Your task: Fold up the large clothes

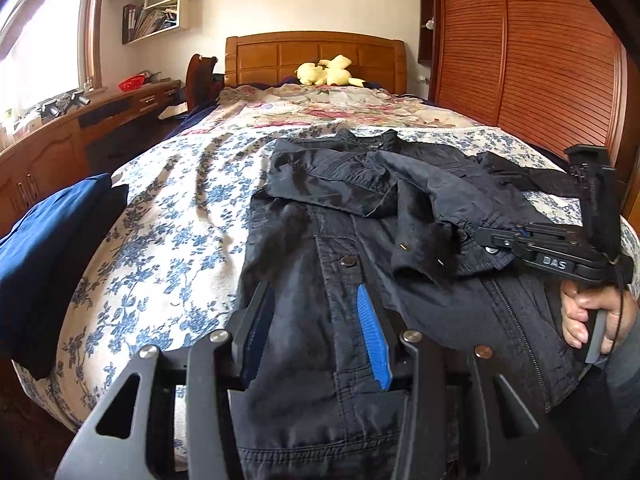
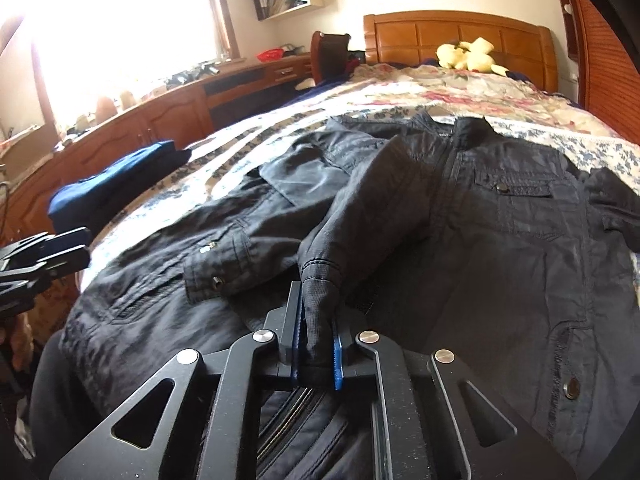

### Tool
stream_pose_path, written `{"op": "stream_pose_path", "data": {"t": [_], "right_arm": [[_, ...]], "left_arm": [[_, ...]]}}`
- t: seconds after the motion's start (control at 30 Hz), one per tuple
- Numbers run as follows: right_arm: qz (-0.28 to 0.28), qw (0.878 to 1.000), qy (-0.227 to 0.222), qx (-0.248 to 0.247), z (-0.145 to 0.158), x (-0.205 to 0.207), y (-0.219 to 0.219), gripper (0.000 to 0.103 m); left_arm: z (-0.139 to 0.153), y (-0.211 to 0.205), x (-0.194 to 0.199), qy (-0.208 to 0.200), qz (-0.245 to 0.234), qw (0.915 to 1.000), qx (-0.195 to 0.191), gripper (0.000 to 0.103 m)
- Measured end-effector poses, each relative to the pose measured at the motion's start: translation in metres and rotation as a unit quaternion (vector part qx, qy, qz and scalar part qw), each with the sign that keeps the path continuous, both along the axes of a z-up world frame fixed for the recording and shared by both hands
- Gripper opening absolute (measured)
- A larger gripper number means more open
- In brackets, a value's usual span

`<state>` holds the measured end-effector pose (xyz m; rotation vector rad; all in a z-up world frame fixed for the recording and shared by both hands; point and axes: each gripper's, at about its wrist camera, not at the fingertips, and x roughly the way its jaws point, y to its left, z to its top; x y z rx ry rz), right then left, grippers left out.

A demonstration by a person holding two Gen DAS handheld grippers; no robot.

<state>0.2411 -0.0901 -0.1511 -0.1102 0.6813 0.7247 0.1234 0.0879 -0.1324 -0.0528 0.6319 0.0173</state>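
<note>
Jacket (image 2: 500, 240) hem under left gripper (image 1: 316, 332), probably.

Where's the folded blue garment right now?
The folded blue garment lies at the bed's left edge in both views, left of the black jacket.

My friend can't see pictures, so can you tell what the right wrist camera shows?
The right tongs pinch the cuff of a dark jacket's sleeve, with the jacket spread on a flowery bedspread. A folded blue cloth lies at the left, a yellow plush toy by the wooden headboard.
</note>
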Motion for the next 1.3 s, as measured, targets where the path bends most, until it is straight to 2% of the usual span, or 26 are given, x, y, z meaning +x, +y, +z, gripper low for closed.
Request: {"op": "stream_pose_path", "data": {"t": [0.23,0.4,0.6,0.63,0.73,0.8,0.87,1.07,1.17,1.3], "right_arm": [[-0.003,1.0,-0.028,0.006,0.036,-0.026,-0.032,0.007],[-0.03,0.997,-0.06,-0.025,0.06,-0.026,-0.062,0.007],[-0.099,0.989,-0.066,-0.092,0.048,0.003,-0.086,0.007],[-0.108,0.987,-0.065,-0.1,0.044,0.008,-0.089,0.011],[-0.161,0.976,-0.07,-0.127,0.037,0.021,-0.102,0.034],[-0.168,0.977,-0.071,-0.114,0.038,0.023,-0.11,0.041],[-0.165,0.98,-0.063,-0.091,0.037,0.025,-0.115,0.052],[-0.13,0.988,-0.026,-0.074,0.024,0.033,-0.105,0.055],[-0.123,0.988,-0.018,-0.091,0.013,0.035,-0.099,0.055],[-0.125,0.986,0.016,-0.112,-0.014,0.045,-0.096,0.056]], "left_arm": [[0.0,-0.014,0.003,0.0,-0.022,0.9997,-0.007,0.042],[0.004,-0.028,0.008,-0.004,-0.04,0.9992,-0.004,0.042],[0.012,-0.043,0.026,-0.017,-0.064,0.9978,0.002,0.042],[0.013,-0.046,0.032,-0.018,-0.067,0.9976,0.003,0.042],[0.016,-0.051,0.048,-0.022,-0.076,0.9968,0.003,0.042],[0.018,-0.055,0.058,-0.026,-0.083,0.9962,0.003,0.042],[0.02,-0.061,0.07,-0.029,-0.089,0.9956,0.004,0.042],[0.021,-0.077,0.107,-0.035,-0.109,0.9934,0.002,0.042],[0.018,-0.083,0.12,-0.037,-0.115,0.9926,-0.002,0.042],[0.011,-0.09,0.136,-0.04,-0.124,0.9915,-0.009,0.042]]}}
